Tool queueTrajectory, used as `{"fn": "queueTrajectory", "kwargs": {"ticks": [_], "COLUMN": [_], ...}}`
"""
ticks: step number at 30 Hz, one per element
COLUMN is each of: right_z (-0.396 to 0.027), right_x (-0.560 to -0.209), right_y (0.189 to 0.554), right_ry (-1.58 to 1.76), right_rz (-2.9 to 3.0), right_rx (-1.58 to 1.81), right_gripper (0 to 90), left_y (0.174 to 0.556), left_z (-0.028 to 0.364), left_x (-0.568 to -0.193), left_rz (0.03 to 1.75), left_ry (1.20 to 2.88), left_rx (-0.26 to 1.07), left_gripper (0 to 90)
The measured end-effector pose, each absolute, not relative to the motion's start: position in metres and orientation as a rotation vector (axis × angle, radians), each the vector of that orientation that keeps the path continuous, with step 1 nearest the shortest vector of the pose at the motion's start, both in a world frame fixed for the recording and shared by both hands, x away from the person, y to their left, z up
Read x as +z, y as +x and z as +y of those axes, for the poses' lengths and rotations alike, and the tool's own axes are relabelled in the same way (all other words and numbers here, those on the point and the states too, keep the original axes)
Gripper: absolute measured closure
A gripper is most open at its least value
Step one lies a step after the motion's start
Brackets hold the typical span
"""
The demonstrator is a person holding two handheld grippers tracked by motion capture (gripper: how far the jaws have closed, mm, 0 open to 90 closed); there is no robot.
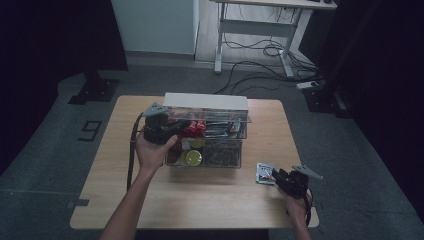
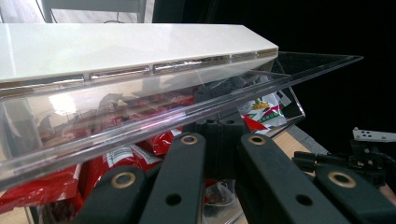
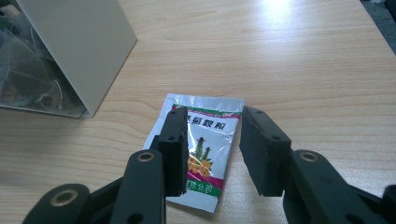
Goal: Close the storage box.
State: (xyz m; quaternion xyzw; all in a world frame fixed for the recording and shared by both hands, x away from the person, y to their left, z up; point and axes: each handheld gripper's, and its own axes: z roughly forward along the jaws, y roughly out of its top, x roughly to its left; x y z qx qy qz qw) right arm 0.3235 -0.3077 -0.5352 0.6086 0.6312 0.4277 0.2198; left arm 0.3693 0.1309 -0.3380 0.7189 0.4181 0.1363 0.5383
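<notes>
A clear acrylic organiser box (image 1: 222, 159) stands mid-table with a white top panel (image 1: 206, 101) (image 2: 116, 46). Its clear lid (image 2: 140, 116) is tilted up, and my left gripper (image 1: 180, 126) (image 2: 222, 129) is shut on the lid's front edge at the box's left end. Red packets (image 1: 192, 129) (image 2: 107, 158) lie under the lid. A silver sachet with a green and red label (image 1: 264, 171) (image 3: 210, 140) lies flat on the table to the right of the box. My right gripper (image 1: 276, 175) (image 3: 215, 116) is open, one jaw over each side of the sachet, not pressing on it.
The box's lower part holds a yellow-green round lid (image 1: 191, 157) and clear bagged items (image 1: 220, 152). The wooden table (image 1: 200, 200) has bare room in front of the box. A white desk (image 1: 260, 30) with loose cables stands beyond on the grey floor.
</notes>
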Motion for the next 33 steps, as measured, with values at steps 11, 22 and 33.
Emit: {"fn": "queueTrajectory", "kwargs": {"ticks": [11, 22, 33], "right_z": [-0.307, -0.307, -0.307], "right_x": [-0.536, -0.537, -0.539], "right_y": [0.323, 0.323, 0.323], "right_ry": [1.684, 1.686, 1.690], "right_rz": [1.755, 1.746, 1.747], "right_rx": [1.180, 1.186, 1.183], "right_gripper": [61.6, 61.9, 61.9], "left_y": [0.361, 0.353, 0.347], "left_z": [0.135, 0.136, 0.134], "left_x": [-0.339, -0.346, -0.357], "left_rz": [0.986, 0.976, 0.970], "left_ry": [1.712, 1.727, 1.754], "left_rx": [0.319, 0.303, 0.282], "left_gripper": [90.0, 90.0, 89.8]}}
